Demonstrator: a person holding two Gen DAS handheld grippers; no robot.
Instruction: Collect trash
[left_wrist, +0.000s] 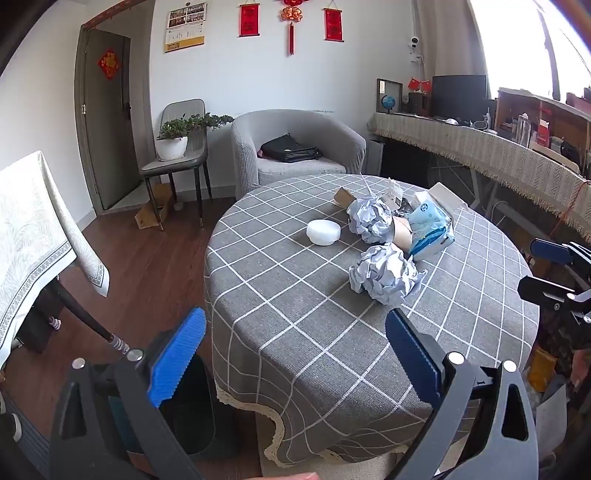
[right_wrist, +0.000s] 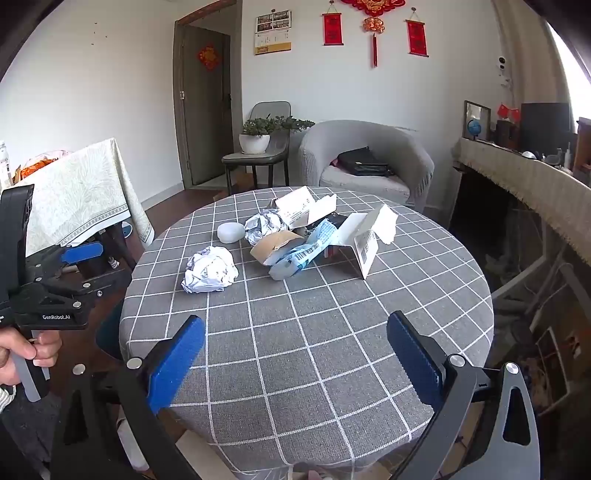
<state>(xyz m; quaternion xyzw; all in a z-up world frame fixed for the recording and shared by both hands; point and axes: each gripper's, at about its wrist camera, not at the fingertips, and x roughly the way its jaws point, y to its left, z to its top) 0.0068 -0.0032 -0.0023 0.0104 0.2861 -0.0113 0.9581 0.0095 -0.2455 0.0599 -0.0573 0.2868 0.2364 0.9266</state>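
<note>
Trash lies in a heap on the round table with the grey checked cloth (left_wrist: 295, 295) (right_wrist: 295, 350). A crumpled paper ball (left_wrist: 384, 275) (right_wrist: 210, 269) lies nearest. Behind it are a second paper ball (left_wrist: 369, 219) (right_wrist: 264, 225), a white round lid (left_wrist: 323, 231) (right_wrist: 231, 232), a blue-white plastic wrapper (left_wrist: 430, 230) (right_wrist: 306, 251), a brown cardboard piece (right_wrist: 275, 245) and torn white boxes (right_wrist: 365, 236). My left gripper (left_wrist: 295, 354) is open and empty at the table's near-left edge. My right gripper (right_wrist: 295, 354) is open and empty over the table's near edge.
A dark bin (left_wrist: 195, 402) stands on the floor at the table's left, below my left gripper. A grey armchair (left_wrist: 295, 147) and a chair with a potted plant (left_wrist: 173, 140) stand behind. A cloth-covered table (left_wrist: 33, 229) is at left, a long cluttered counter (left_wrist: 480, 144) at right.
</note>
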